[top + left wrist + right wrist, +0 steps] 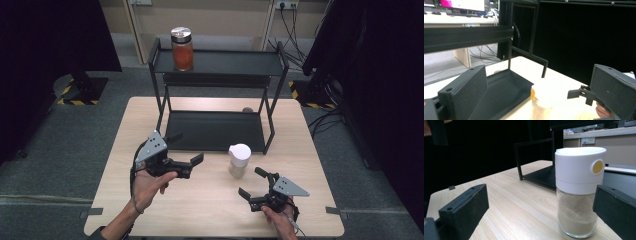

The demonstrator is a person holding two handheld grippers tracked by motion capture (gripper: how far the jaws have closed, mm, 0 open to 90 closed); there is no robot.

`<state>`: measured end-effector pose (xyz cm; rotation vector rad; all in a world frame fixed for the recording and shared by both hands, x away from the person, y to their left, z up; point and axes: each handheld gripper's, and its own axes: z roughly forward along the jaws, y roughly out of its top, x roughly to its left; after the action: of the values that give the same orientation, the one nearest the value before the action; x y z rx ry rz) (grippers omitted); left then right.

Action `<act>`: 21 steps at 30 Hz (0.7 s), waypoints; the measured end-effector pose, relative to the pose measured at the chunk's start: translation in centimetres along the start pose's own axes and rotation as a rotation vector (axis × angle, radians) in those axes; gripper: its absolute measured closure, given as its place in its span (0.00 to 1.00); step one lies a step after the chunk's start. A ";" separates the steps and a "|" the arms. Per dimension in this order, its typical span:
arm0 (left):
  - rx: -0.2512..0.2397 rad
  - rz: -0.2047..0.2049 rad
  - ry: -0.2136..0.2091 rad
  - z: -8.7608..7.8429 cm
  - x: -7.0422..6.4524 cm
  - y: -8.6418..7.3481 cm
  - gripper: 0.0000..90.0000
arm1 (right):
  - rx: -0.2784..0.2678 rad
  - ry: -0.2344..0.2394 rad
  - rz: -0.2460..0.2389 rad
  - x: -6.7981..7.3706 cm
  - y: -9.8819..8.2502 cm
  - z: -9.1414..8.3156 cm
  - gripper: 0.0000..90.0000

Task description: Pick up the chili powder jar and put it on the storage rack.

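Two hand-held grippers, left [196, 159] and right [251, 182], gaped wide, gripped nothing. Stood upright on counter [210, 200] between them: white-capped shaker jar [239, 161], just before rack [215, 131].

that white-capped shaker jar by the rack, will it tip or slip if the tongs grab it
The shaker jar looks rigid, with clear walls that may be glass, so probably slippery and breakable. It stands upright, tall with a big white cap, so a high push could tip it. Powder fills its lower part, likely steadying it.
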<state>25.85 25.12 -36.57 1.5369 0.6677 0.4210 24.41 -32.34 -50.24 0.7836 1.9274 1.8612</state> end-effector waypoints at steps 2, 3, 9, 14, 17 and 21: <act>0.002 0.008 0.000 -0.1 -0.1 -0.5 0.01 | -0.001 0.000 0.001 0.0 0.0 0.0 0.01; 0.002 0.011 0.000 -0.2 -0.2 -0.8 0.01 | -0.001 0.000 0.002 0.0 0.0 0.0 0.01; 0.007 -0.006 -0.014 -0.4 -0.3 -2.5 0.01 | 0.003 0.003 0.001 0.1 0.0 0.1 0.01; -0.007 0.021 -0.003 -0.8 -0.9 -4.2 0.01 | 0.003 0.003 0.002 0.1 0.0 0.1 0.01; -0.015 0.024 -0.003 -1.1 -1.1 -5.1 0.01 | 0.003 0.003 0.003 0.1 0.0 0.1 0.01; -0.009 0.022 -0.025 -1.1 -1.1 -6.1 0.01 | 0.002 0.001 0.004 0.0 0.0 0.0 0.01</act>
<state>23.35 25.15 -42.36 1.5402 0.6289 0.4200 24.41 -32.28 -50.25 0.7871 1.9305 1.8625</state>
